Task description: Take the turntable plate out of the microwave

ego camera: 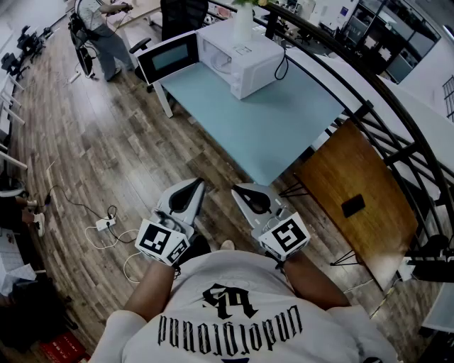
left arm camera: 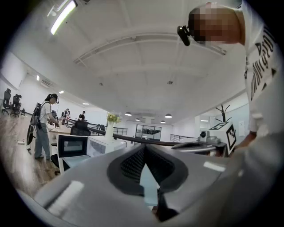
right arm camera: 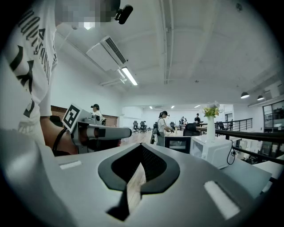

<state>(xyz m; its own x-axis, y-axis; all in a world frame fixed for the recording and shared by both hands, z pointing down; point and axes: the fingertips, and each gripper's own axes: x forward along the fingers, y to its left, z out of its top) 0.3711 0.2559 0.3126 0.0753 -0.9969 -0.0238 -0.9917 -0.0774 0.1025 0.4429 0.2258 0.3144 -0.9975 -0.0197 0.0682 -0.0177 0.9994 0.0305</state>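
Note:
A white microwave (ego camera: pixel 237 53) stands at the far end of a light blue table (ego camera: pixel 277 124), with its door (ego camera: pixel 169 57) swung open to the left. The cavity looks pale, and I cannot make out the turntable plate in it. Both grippers are level and side by side in front of my body, short of the table's near end. My left gripper (ego camera: pixel 194 184) is shut and empty. My right gripper (ego camera: pixel 239 190) is shut and empty as well. The microwave (left arm camera: pixel 104 144) shows far ahead in the left gripper view, and the microwave (right arm camera: pixel 217 150) also shows in the right gripper view.
A vase of flowers (ego camera: pixel 242 21) stands on top of the microwave. To the right are a brown wooden board (ego camera: pixel 355 191) and a black railing (ego camera: pixel 383 120). A power strip with cables (ego camera: pixel 105 224) lies on the wood floor. A person (ego camera: pixel 99 32) stands at the back left.

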